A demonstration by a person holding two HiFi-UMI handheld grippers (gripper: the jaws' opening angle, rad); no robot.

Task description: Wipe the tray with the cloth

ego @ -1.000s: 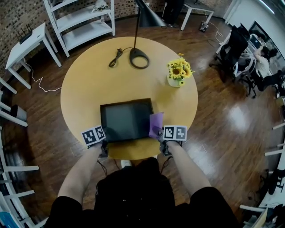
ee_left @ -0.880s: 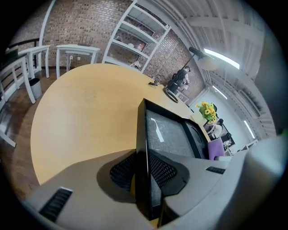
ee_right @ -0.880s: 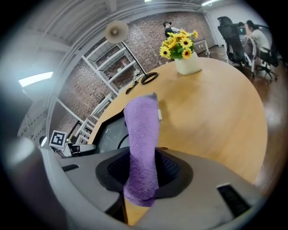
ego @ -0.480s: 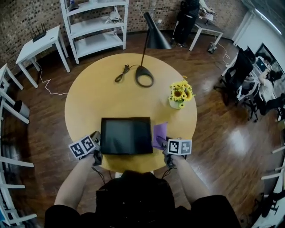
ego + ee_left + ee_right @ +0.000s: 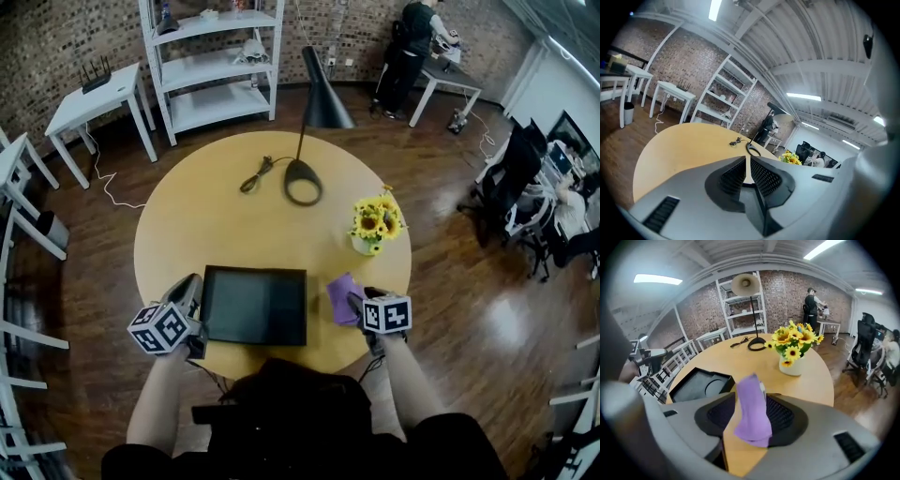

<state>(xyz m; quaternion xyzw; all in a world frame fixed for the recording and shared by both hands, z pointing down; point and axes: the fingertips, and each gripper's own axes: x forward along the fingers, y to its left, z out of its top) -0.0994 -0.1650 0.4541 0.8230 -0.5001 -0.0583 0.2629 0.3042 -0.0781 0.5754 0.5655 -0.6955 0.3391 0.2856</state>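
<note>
**A:** ok so which way does the cloth have to go to get onto the tray?

**B:** leftwards, basically. The purple cloth point(image 5: 342, 296) sits on the round surface point(image 5: 234, 216) just beside the right edge of the black tray point(image 5: 255, 305). There's a small gap between them, so it's not on the tray yet. The tray is right in front of the person, near the surface's front edge, with its slightly longer side running left to right.

**A:** and who's got the cloth?

**B:** the right gripper point(image 5: 751, 399) is right over it. Its fingers point(image 5: 783, 414) have just been opening and stand wide apart. The cloth is bunched up between them, up against one of them but not pinched as far as I can see. So I'd guess it needs a fresh pinch before any sweep left across the tray.

**A:** left one?

**B:** left gripper point(image 5: 746, 164) hangs raised by the tray's left edge, fingers closed on nothing. It's way further from the cloth, so this is the right hand's job imo.
</note>
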